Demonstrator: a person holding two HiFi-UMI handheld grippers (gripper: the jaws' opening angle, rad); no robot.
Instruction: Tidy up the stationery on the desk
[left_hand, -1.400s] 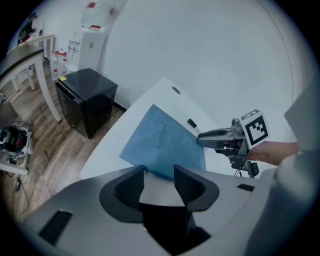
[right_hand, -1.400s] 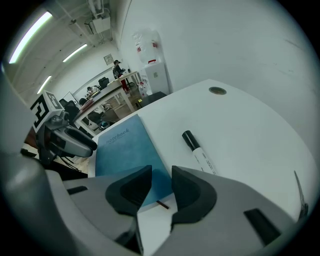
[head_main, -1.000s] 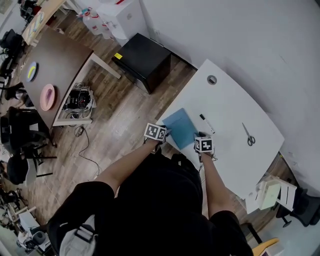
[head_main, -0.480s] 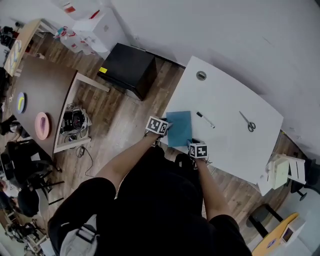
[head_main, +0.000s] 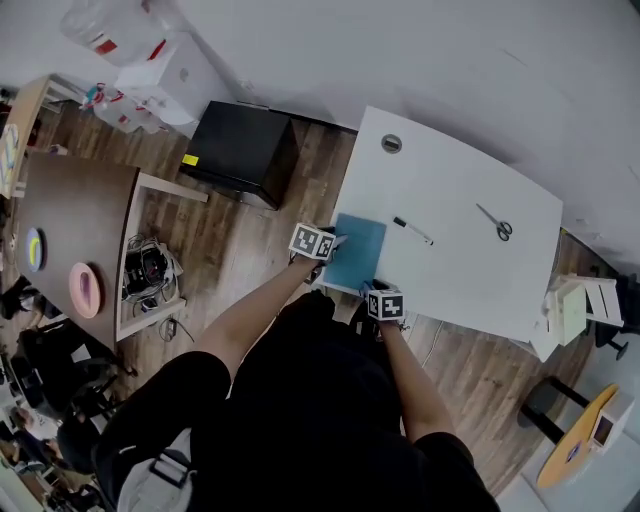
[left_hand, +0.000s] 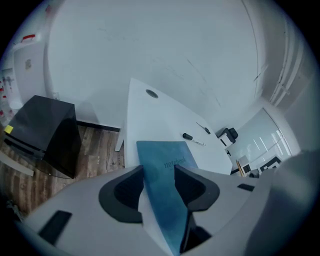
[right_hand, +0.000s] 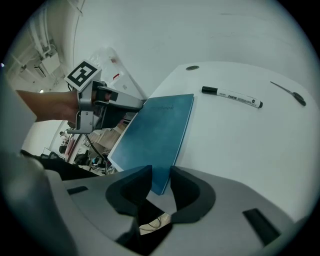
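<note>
A blue notebook (head_main: 356, 250) sits at the near left edge of the white desk (head_main: 460, 270), one corner hanging past the edge. My left gripper (head_main: 335, 243) is shut on its left edge; in the left gripper view the blue cover (left_hand: 167, 160) fills the gap between the jaws (left_hand: 159, 186). My right gripper (head_main: 376, 290) is shut on the near corner (right_hand: 156, 131), which sits between its jaws (right_hand: 160, 186). Farther in lie a black-capped marker pen (head_main: 412, 231) and a pair of scissors (head_main: 495, 222), both untouched.
A round cable grommet (head_main: 391, 144) marks the desk's far corner. A black cabinet (head_main: 240, 150) stands on the wood floor left of the desk. A brown table (head_main: 70, 220) is farther left. White boxes (head_main: 570, 310) sit off the desk's right end.
Both grippers have shifted sideways with the notebook between them. It has turned, and its far corner now lies closer to the marker pen. The head view has swung round.
</note>
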